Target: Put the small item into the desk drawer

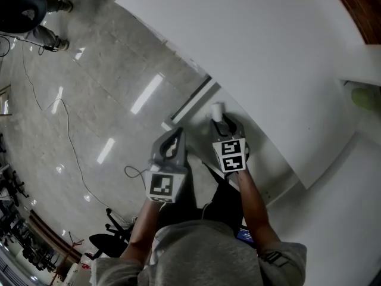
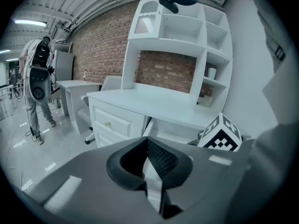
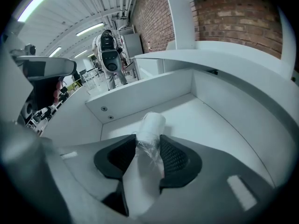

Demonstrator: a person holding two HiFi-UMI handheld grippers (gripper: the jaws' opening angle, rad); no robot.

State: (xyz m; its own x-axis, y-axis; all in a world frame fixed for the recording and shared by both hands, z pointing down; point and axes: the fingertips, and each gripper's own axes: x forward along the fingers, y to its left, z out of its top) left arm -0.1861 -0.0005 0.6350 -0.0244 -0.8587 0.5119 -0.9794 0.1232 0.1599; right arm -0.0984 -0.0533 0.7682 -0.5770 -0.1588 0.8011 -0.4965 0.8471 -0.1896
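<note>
A small white roll (image 3: 150,127) wrapped in clear film sticks out between the pads of my right gripper (image 3: 148,148), which is shut on it. The roll hangs over the open white desk drawer (image 3: 205,120), close above its floor near the side wall with two screws. In the head view the roll (image 1: 217,109) and right gripper (image 1: 220,121) sit at the desk edge, over the drawer (image 1: 191,100). My left gripper (image 1: 175,137) hovers just left of it, outside the drawer. Its jaws meet with nothing between them (image 2: 148,171).
The white desk top (image 1: 268,52) fills the right of the head view, with a shelf hutch (image 2: 182,27) above it. A side cabinet with a knobbed drawer (image 2: 108,123) and a chair (image 2: 88,111) stand to the left. Cables (image 1: 65,124) lie on the floor. A figure (image 2: 37,78) stands far off.
</note>
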